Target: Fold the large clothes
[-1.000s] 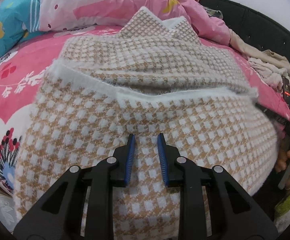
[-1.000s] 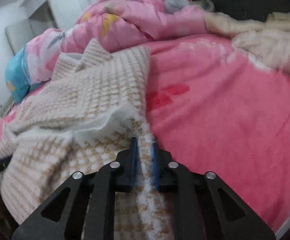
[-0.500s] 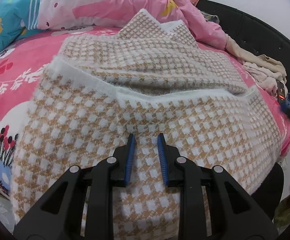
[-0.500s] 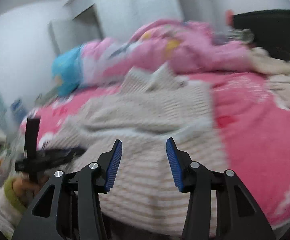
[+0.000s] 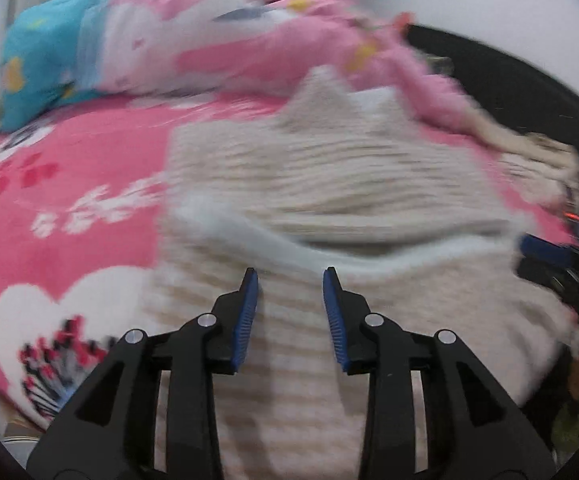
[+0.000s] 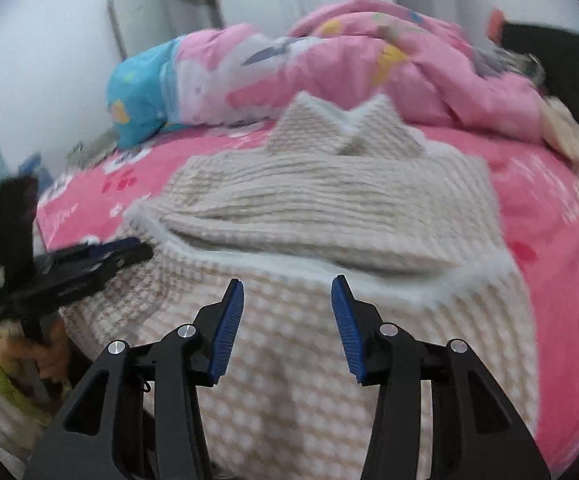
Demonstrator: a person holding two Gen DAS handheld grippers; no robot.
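Observation:
A large beige-and-white houndstooth knit garment (image 5: 329, 184) lies spread on the bed, its lower part folded up so a white fuzzy edge (image 5: 389, 260) runs across it. My left gripper (image 5: 290, 276) hovers over the near part of the garment, its jaws opening, with nothing between them. In the right wrist view the same garment (image 6: 329, 208) fills the middle. My right gripper (image 6: 288, 282) stands open above it, holding nothing. The left gripper (image 6: 137, 250) shows at that view's left, by the garment's side edge. The right gripper (image 5: 529, 258) shows at the left view's right edge.
A crumpled pink quilt (image 5: 249, 48) and a blue pillow (image 5: 45, 60) lie at the bed's far side. The pink floral sheet (image 5: 69, 184) is bare to the left. Beige clothes (image 5: 541, 156) are piled by the black headboard (image 5: 509, 80). A hand (image 6: 49, 348) holds the left gripper's handle.
The right gripper let go of the garment's fuzzy edge, opened wide and swung back over the garment's middle. The left gripper's jaws widened and it shifted left.

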